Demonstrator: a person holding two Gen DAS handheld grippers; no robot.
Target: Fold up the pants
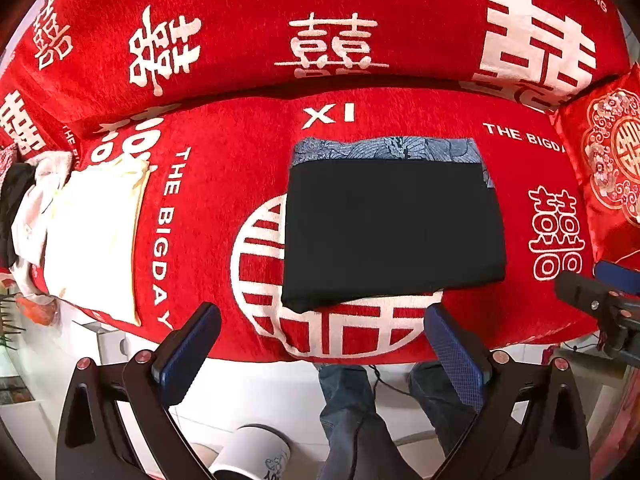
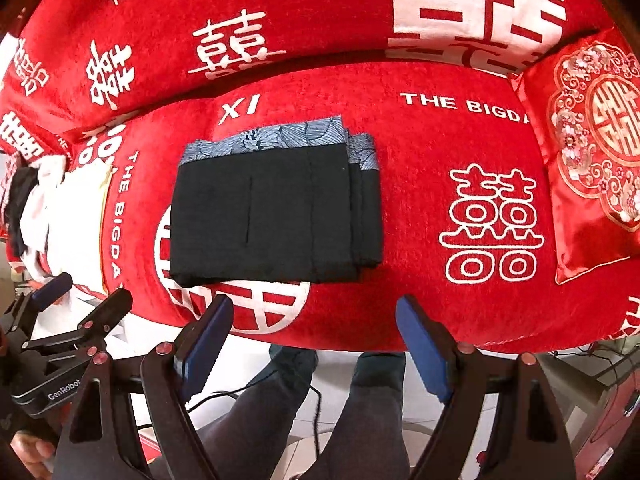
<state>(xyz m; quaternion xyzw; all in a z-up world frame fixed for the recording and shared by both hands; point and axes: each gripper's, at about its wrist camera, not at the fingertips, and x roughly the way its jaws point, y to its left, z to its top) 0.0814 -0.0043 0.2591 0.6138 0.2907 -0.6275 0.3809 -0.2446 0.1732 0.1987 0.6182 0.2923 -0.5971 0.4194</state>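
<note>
Blue-padded left gripper (image 1: 320, 344) and right gripper (image 2: 314, 334) hang wide open, empty, just short of the sofa's front edge (image 2: 360, 332). On its red seat cover lie the folded black pants (image 2: 276, 216), soft, light; pinch the layered right edge.

A red sofa seat with white lettering (image 1: 224, 184) carries folded black pants (image 1: 392, 232), a cream cloth (image 1: 92, 236) and a red embroidered cushion (image 2: 592, 152).

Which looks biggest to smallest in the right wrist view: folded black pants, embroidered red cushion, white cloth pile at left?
1. folded black pants
2. embroidered red cushion
3. white cloth pile
Fisheye edges shrink and crop the last two, so their order is unsure.
</note>
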